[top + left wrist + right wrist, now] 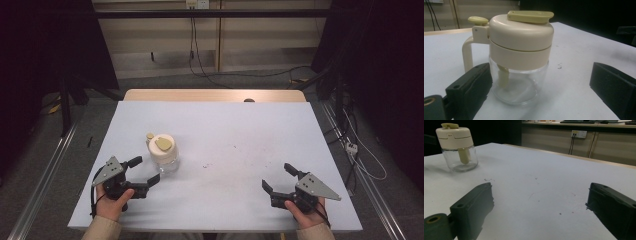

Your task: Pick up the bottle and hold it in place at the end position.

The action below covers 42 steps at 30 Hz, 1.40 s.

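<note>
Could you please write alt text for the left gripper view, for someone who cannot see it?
A small clear glass jar with a cream lid, side handle and yellow-green flap stands upright on a white table. The left gripper has its two black jaws open, one on each side of the jar, not touching it.

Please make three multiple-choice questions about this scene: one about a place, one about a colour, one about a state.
1. Which gripper is the jar nearer to?
A. left gripper
B. right gripper
C. the same from both

2. What colour is the jar's lid?
A. red
B. cream
C. blue

3. How are the right gripper's jaws?
A. shut on the jar
B. shut on a cloth
C. open, nothing between them

Answers:
1 A: in the high view the jar stands just beyond the left gripper, far from the right gripper.
2 B: the left gripper view shows a cream lid on clear glass.
3 C: the right gripper view shows the jaws apart over bare table.
</note>
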Tool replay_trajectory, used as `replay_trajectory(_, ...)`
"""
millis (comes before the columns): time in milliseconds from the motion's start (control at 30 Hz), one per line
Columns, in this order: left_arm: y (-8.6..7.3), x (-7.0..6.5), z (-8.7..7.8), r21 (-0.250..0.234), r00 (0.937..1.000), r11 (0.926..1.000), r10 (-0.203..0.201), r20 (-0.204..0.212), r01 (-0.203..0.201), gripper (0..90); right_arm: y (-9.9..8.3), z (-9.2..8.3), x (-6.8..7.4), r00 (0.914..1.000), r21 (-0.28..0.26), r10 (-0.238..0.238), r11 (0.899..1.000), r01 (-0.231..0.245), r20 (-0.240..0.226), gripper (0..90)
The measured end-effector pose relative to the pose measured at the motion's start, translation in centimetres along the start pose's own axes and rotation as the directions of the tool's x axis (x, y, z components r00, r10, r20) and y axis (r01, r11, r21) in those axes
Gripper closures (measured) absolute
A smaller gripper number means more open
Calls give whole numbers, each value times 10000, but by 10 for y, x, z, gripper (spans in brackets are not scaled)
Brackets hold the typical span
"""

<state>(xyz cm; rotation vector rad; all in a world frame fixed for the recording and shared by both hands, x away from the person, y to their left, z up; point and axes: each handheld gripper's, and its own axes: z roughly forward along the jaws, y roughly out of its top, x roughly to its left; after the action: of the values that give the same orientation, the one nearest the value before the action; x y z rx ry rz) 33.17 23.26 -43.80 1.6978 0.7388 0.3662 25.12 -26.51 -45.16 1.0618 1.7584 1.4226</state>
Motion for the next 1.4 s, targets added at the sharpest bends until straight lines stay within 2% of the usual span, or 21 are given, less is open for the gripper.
replay_trajectory(167,1,0,3,21,10000,10000,-60,11,60,30,0,0,0,10000,-25,9,10000,-9,0,60)
replay_trajectory(333,0,0,6,222,9997,9997,-100,-226,105,30,1,0,2,10000,-35,-28,10000,28,-27,62)
replay_trajectory(433,1,1,11,355,9983,9993,-104,-580,125,30,1,1,2,10000,-42,-36,10000,36,-34,62)
replay_trajectory(467,1,1,11,355,9983,9993,-104,-580,125,30,1,1,3,10000,-34,-41,10000,41,-48,63)
replay_trajectory(633,2,1,19,628,9928,9977,-174,-1182,249,34,1,1,3,10000,-45,-50,10000,50,-79,64)
replay_trajectory(800,4,1,26,758,9895,9968,-145,-1439,257,36,1,2,3,10000,-30,-30,10000,30,-78,65)
replay_trajectory(1200,8,3,38,871,9887,9960,-57,-1500,190,37,1,2,3,10000,-14,-52,10000,52,-78,68)
replay_trajectory(1400,6,4,44,1082,9886,9941,81,-1504,83,37,1,2,3,9999,9,-63,10000,63,-78,68)
